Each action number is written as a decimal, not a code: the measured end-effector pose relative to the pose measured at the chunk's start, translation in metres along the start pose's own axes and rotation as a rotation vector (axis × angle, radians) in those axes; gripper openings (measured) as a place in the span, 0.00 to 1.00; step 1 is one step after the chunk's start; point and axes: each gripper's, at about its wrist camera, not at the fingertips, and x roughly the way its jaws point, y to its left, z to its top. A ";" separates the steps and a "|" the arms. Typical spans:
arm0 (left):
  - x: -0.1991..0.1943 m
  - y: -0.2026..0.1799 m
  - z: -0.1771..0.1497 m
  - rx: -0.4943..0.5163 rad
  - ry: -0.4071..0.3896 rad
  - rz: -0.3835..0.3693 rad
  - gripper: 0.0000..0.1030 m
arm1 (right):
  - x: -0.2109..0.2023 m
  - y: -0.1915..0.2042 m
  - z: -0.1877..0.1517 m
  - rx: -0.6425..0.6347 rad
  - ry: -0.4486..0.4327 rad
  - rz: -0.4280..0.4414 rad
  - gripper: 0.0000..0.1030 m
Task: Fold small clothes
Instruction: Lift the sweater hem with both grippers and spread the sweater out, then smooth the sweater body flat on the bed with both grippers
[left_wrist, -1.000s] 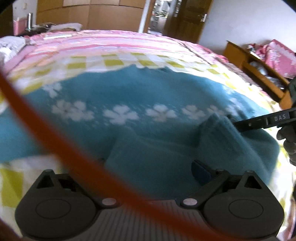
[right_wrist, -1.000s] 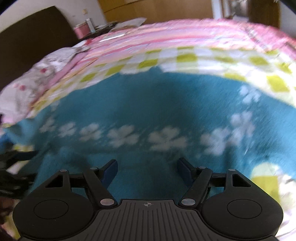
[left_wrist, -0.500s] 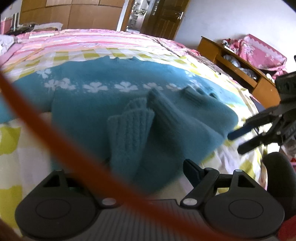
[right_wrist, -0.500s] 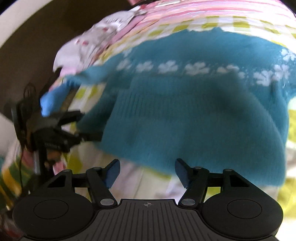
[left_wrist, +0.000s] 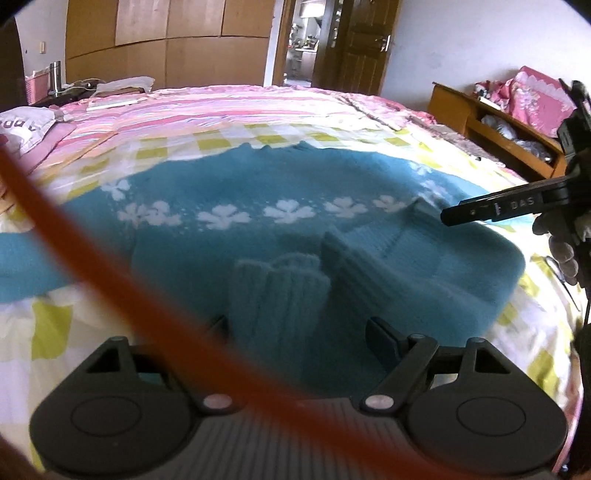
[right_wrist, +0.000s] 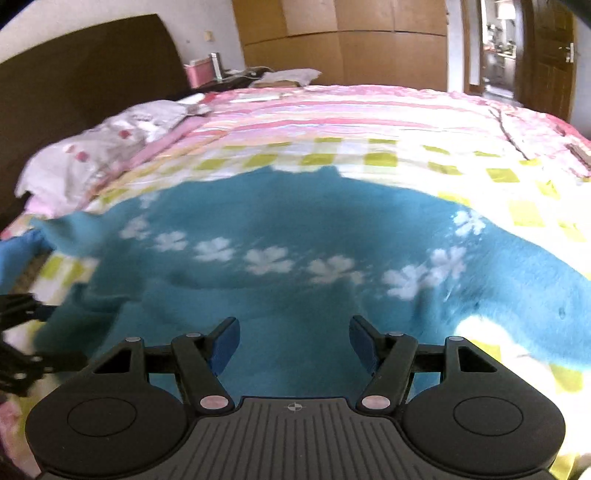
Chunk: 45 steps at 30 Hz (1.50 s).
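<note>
Left wrist view: sweater (left_wrist: 280, 236) lies flat on the bed (left_wrist: 229, 110), teal with a row of white flowers across the chest; a ribbed cuff (left_wrist: 277, 291) is folded onto the body, just ahead of the left gripper (left_wrist: 295, 328).
Left gripper: jaws spread wide, nothing between them; the cuff sits at 12 o'clock from the gap (an orange cable (left_wrist: 74, 236) crosses the lens and blurs the left finger).
Right gripper: seen from the left wrist camera at 3 o'clock, one dark finger (left_wrist: 491, 210) reaches over the sweater's right edge. In its own view the right gripper (right_wrist: 293, 339) has its jaws wide apart and holds nothing, low over the teal knit.
Sweater in right wrist view: sweater (right_wrist: 295, 273) fills the middle; collar at 12 o'clock, one sleeve running off at 9 o'clock, another part spreading to 3 o'clock.
Step in hand: judging by the cuff already on the body and both grippers empty, one sleeve fold looks done and the hands are placed for the next grasp.
Next move calls for: picking an edge (the sleeve at 9 o'clock or the hem near the grippers, I cannot tell which is meant), closing on the knit only and not the checked sheet (right_wrist: 373, 158) below, then carrying it over without dragging the folded cuff askew.
</note>
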 end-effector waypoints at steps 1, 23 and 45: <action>0.004 0.001 0.001 0.002 0.006 0.006 0.83 | 0.006 -0.004 -0.001 0.005 0.009 -0.003 0.64; -0.047 -0.017 -0.016 -0.042 -0.012 -0.077 0.24 | -0.074 0.014 -0.025 0.000 0.007 0.197 0.10; -0.121 -0.070 -0.097 0.060 0.050 0.053 0.37 | -0.172 0.039 -0.130 -0.165 0.160 0.063 0.25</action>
